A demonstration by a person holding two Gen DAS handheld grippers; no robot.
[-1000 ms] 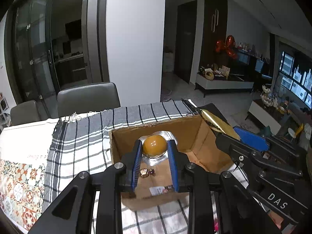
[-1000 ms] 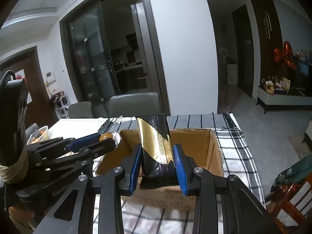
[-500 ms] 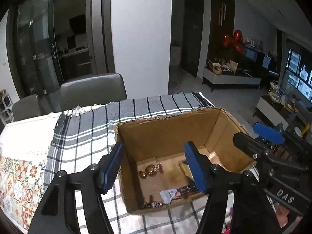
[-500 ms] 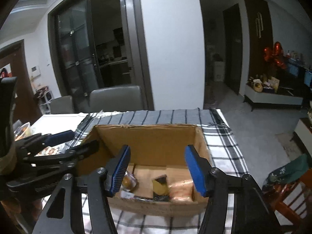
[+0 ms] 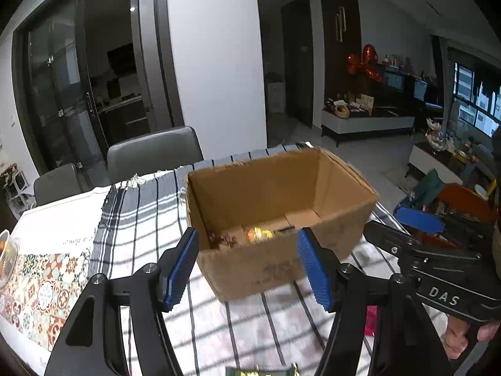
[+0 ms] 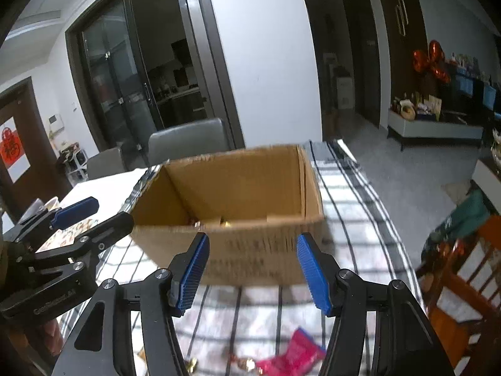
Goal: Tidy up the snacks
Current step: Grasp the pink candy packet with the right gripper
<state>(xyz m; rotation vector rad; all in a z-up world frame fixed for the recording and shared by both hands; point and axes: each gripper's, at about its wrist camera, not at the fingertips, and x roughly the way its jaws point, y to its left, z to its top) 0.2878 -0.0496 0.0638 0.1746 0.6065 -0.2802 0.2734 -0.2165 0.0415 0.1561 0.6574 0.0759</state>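
Note:
An open cardboard box [image 5: 281,250] stands on the checked tablecloth [image 5: 141,219]; it also shows in the right wrist view [image 6: 250,250]. Several wrapped snacks [image 5: 258,234] lie on its floor. My left gripper [image 5: 249,264] is open and empty, in front of the box's near wall. My right gripper [image 6: 252,271] is open and empty, also in front of the box. A pink snack packet [image 6: 291,357] and small wrapped sweets [image 6: 244,364] lie on the cloth below the right gripper. A green packet edge [image 5: 260,371] shows at the bottom of the left wrist view.
Grey chairs [image 5: 153,156] stand behind the table. A patterned runner [image 5: 40,291] and a bowl [image 5: 6,260] lie at the left. A wooden chair [image 6: 463,282] stands at the right of the table. Each gripper shows in the other's view.
Both grippers let go of their snacks, the orange one and the black-and-gold packet, into the box, opened, and drew back and down to the near side of the box.

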